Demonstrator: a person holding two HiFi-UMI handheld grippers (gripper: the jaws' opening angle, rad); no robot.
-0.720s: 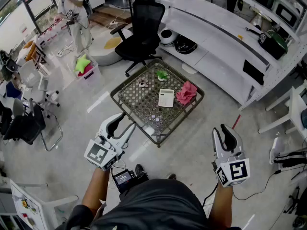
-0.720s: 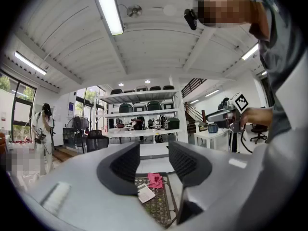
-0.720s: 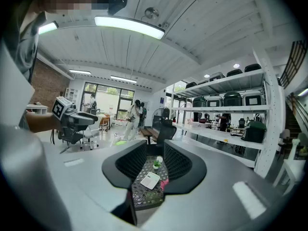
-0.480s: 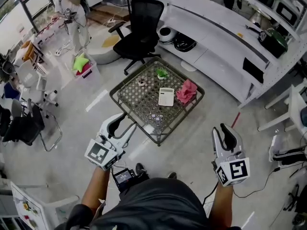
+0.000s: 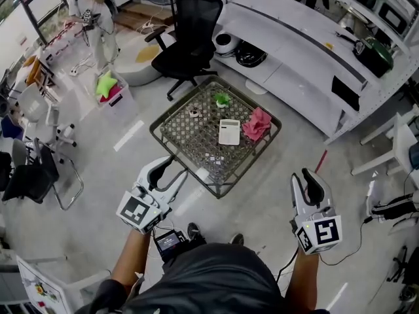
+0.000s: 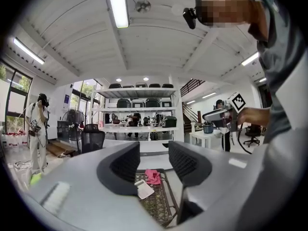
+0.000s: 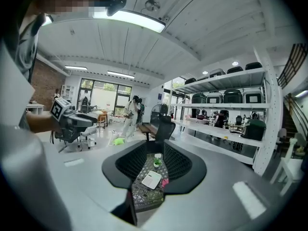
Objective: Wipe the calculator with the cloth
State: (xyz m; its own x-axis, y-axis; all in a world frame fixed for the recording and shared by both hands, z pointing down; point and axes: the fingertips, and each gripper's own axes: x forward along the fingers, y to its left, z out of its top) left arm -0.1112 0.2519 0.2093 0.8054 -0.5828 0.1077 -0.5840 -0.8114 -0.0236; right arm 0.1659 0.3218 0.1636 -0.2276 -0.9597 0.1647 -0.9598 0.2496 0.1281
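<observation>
Above the workshop floor, head view: I hold the left gripper (image 5: 169,169) and right gripper (image 5: 308,175) low in frame, well short of the lattice table (image 5: 180,162). On it the white calculator (image 5: 229,132) lies just beside the pink cloth (image 5: 256,124), with a small potted plant (image 5: 222,100) farther back. Against the frame half a second earlier, the table sits a touch lower and to the right, and the standing person (image 5: 88,12) has slid toward the top edge. Both grippers hold their places, and nothing on the table has shifted. A floor box (image 5: 121,93) near that person holds something green and something pink. Left gripper view: the jaws stand well apart and empty, with the cloth and calculator framed in the gap, far off. Right gripper view: the jaws are drawn close, with a narrow slot between them, gripping nothing. Through that slot I see the calculator at mid-table, the cloth just to its right and the plant behind.
</observation>
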